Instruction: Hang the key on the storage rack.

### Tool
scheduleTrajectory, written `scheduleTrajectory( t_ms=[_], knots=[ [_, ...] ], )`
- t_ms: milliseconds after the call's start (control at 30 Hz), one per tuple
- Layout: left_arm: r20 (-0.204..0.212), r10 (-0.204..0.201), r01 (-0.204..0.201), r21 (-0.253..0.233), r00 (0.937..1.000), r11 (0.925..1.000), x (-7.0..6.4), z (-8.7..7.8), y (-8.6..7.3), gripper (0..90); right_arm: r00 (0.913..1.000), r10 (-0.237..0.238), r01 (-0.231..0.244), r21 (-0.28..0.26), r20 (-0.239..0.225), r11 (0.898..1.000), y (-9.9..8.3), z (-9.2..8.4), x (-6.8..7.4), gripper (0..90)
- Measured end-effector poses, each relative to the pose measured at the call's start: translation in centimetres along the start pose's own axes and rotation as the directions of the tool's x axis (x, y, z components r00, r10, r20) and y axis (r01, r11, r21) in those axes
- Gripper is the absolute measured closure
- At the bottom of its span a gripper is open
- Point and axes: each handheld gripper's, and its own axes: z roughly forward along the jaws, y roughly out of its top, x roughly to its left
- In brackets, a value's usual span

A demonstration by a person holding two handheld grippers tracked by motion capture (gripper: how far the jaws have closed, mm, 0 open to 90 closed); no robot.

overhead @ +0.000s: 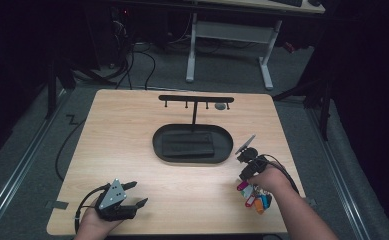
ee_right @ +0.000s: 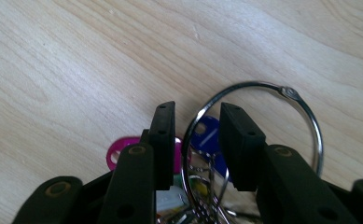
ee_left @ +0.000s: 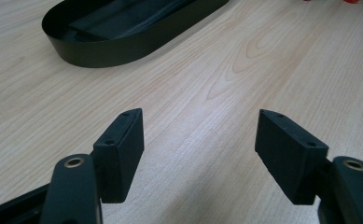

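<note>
Right gripper (ee_right: pixel 197 140): black jaws narrowly apart, straddling one side of the large steel key ring (ee_right: pixel 282 93) at lower centre of the right gripper view. No clamp is confirmed; a gap shows on either side of the wire. The bunch of keys with coloured plastic heads (overhead: pixel 254 196), magenta, blue and orange among them, lies on the pale wooden table (overhead: pixel 132 145) at lower right of the high view, just under the person's right hand.

Left gripper (ee_left: pixel 200 154): jaws wide apart, holding nothing, resting low over bare wood at lower left of the high view.

Beyond, at centre frame, stands a black oval tray (overhead: pixel 158 145) with a black T-shaped hook stand (overhead: pixel 196 100) rising from its far side.

Risk, as judged: the thin round wire may slip sideways out of the flat pads on closing, or the ring may swing and shed grip when lifted, because the keys hang heavy on one side.
</note>
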Motion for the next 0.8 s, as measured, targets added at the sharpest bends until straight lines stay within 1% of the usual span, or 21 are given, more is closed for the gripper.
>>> scheduleTrajectory(
  t_ms=[100, 133, 167, 200, 300, 333, 400, 433, 467, 533, 567, 600, 633, 667, 700, 733, 767, 800],
  knots=[
    [0.002, 0.002, -0.002, 0.003, 1.0, 1.0, 0.0, 0.0, 0.0, 33.5, 1.0, -0.002, 0.002, 0.011, 0.009, 1.0, 0.3, 0.2, 0.0, 68.6],
    [0.012, 0.008, -0.008, 0.01, 0.9999, 0.9999, 0.0, 0.1, -0.1, 33.6, 0.9998, -0.012, 0.012, 0.012, 0.015, 1.0, 0.6, 0.1, 0.1, 71.2],
    [0.013, 0.008, -0.008, 0.014, 0.9999, 0.9999, 0.0, 0.1, -0.1, 33.6, 0.9999, -0.008, 0.008, 0.014, 0.01, 1.0, 0.6, 0.0, 0.1, 73.0],
    [0.013, 0.008, -0.008, 0.014, 0.9999, 0.9999, 0.0, 0.1, -0.1, 33.5, 0.9999, -0.008, 0.008, 0.014, 0.01, 1.0, 0.6, 0.0, 0.1, 73.0],
    [0.019, 0.014, -0.015, 0.023, 0.9997, 0.9996, -0.1, 0.2, -0.1, 33.4, 0.9998, -0.014, 0.014, 0.027, 0.013, 1.0, 0.7, 0.2, 0.1, 75.0],
    [0.019, 0.019, -0.02, 0.026, 0.9996, 0.9995, -0.2, 0.2, -0.1, 33.4, 0.9999, -0.012, 0.012, 0.035, 0.008, 0.999, 0.8, 0.2, 0.2, 76.1],
    [0.017, 0.023, -0.023, 0.023, 0.9996, 0.9995, -0.2, 0.2, -0.1, 33.4, 0.9996, -0.026, 0.026, 0.042, 0.007, 0.999, 0.7, 0.4, 0.3, 78.5],
    [0.02, 0.023, -0.024, 0.026, 0.9995, 0.9994, -0.2, 0.2, -0.1, 33.5, 0.9998, -0.022, 0.021, 0.049, 0.004, 0.999, 0.7, 0.5, 0.5, 80.0],
    [0.022, 0.023, -0.024, 0.029, 0.9995, 0.9993, -0.2, 0.3, -0.1, 33.5, 0.9995, -0.03, 0.03, 0.05, 0.002, 0.998, 0.7, 0.4, 0.6, 81.3],
    [0.026, 0.022, -0.023, 0.038, 0.9994, 0.999, -0.2, 0.4, -0.2, 33.4, 0.9995, -0.032, 0.031, 0.046, 0.007, 0.998, 0.7, 0.3, 0.6, 81.9],
    [0.03, 0.027, -0.028, 0.043, 0.9992, 0.9987, -0.3, 0.4, -0.2, 33.4, 0.9994, -0.035, 0.034, 0.049, 0.008, 0.998, 0.6, -0.1, 0.7, 83.6],
    [0.027, 0.03, -0.031, 0.041, 0.9992, 0.9986, -0.3, 0.4, -0.2, 33.4, 0.9994, -0.035, 0.034, 0.049, 0.008, 0.998, 0.6, -0.1, 0.7, 83.6],
    [0.012, 0.044, -0.044, 0.028, 0.999, 0.9986, -0.5, 0.3, -0.1, 34.7, 0.9992, -0.04, 0.039, 0.047, 0.008, 0.998, 0.4, -0.6, 0.8, 85.4],
    [0.007, 0.047, -0.047, 0.02, 0.9989, 0.9987, -0.5, 0.1, 0.0, 35.2, 0.9992, -0.04, 0.04, 0.04, 0.002, 0.998, 0.3, -0.8, 0.8, 85.5],
    [0.004, 0.043, -0.043, 0.01, 0.9991, 0.999, -0.5, 0.0, 0.0, 35.2, 0.9993, -0.036, 0.036, 0.032, -0.007, 0.999, 0.1, -1.2, 0.8, 85.5],
    [0.004, 0.043, -0.043, 0.01, 0.9991, 0.999, -0.5, 0.0, 0.0, 35.0, 0.9993, -0.036, 0.036, 0.032, -0.007, 0.999, 0.1, -1.2, 0.8, 85.5],
    [-0.006, 0.028, -0.028, 0.003, 0.9996, 0.9996, -0.3, -0.1, -0.1, 34.3, 0.9994, -0.034, 0.034, 0.016, -0.009, 0.999, -0.2, -1.8, 0.8, 85.8],
    [-0.006, 0.028, -0.028, 0.003, 0.9996, 0.9996, -0.3, -0.1, -0.1, 33.6, 0.9992, -0.039, 0.04, 0.011, -0.008, 0.999, -0.3, -2.0, 0.8, 85.9]
  ],
)
